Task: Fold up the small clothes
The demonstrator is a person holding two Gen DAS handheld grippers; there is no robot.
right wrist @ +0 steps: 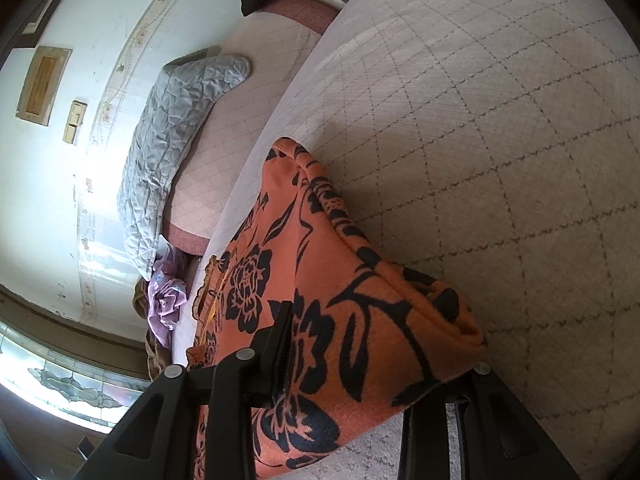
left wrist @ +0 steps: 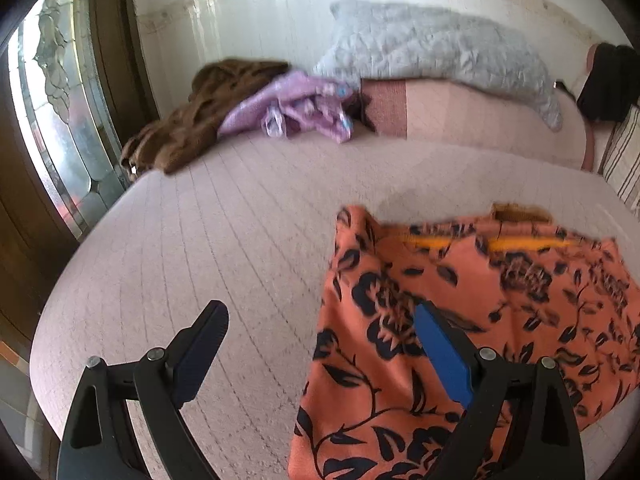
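While orange floral garment [left wrist: 460, 312] lies folded, no legible writing.

Orange garment [left wrist: 460, 304], black floral print; pale pink quilted bedcover [left wrist: 208, 240]; lilac clothes [left wrist: 296, 110].

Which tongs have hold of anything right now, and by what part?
Left tongs hold nothing, jaws wide apart. The folded edge of the orange floral garment lies between the right tongs; whether they grip it cannot be told.

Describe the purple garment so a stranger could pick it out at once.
Start at the bed and look to its far side by the wall. A crumpled purple garment lies there between a brown garment and a grey quilt. It alone is lilac with a pale print.
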